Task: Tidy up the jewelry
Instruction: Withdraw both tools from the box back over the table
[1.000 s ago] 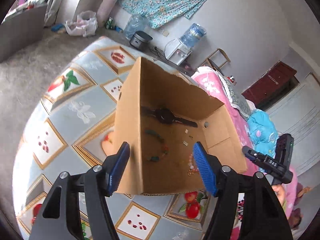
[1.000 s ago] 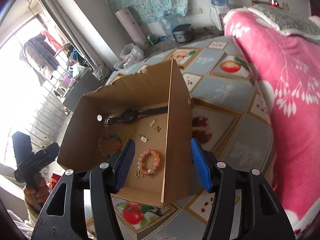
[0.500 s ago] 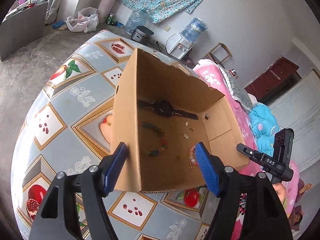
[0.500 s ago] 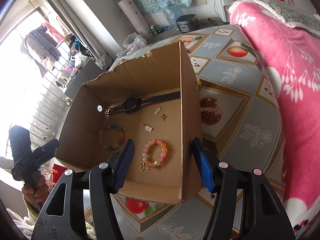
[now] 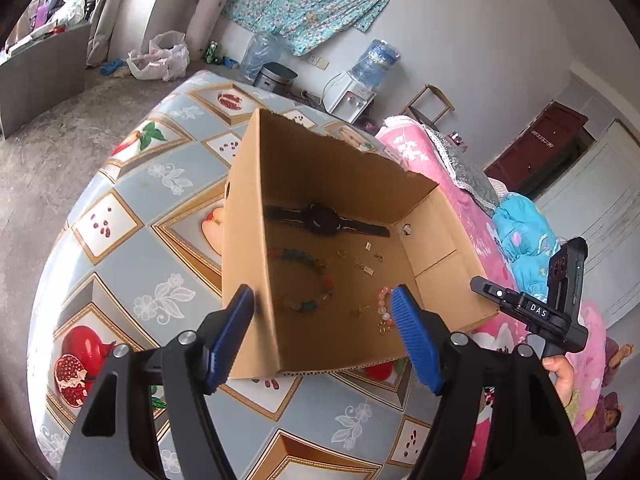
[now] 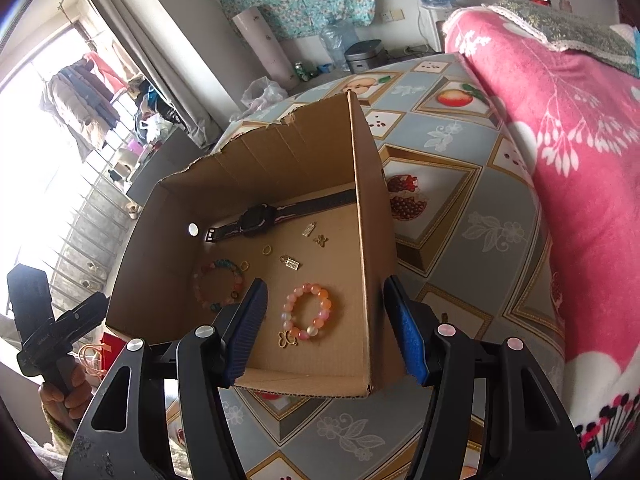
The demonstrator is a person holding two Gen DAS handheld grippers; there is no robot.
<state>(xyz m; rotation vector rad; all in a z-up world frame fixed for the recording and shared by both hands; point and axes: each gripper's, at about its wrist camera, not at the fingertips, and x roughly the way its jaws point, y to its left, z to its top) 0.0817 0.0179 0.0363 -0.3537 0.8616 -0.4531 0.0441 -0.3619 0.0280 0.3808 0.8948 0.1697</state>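
The cardboard box [image 5: 320, 184] sits on the fruit-print table [image 5: 132, 248], with a black watch [image 6: 260, 220] and pink bead bracelet [image 6: 306, 312] inside. Both the left claw [image 5: 322, 336] and right claw [image 6: 322, 328] are spread wide, pinching nothing. The right claw's handle [image 5: 536, 312] reads "DAS".

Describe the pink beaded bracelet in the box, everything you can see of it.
The pink beaded bracelet is a closed ring of round, glossy beads in pink, orange and milky white. It lies flat on the brown floor of the cardboard box, near the front wall and the right-hand wall. A small gold charm lies against its near edge; whether it is attached cannot be told. No gripper touches it. In the left wrist view a blue pad partly hides it.
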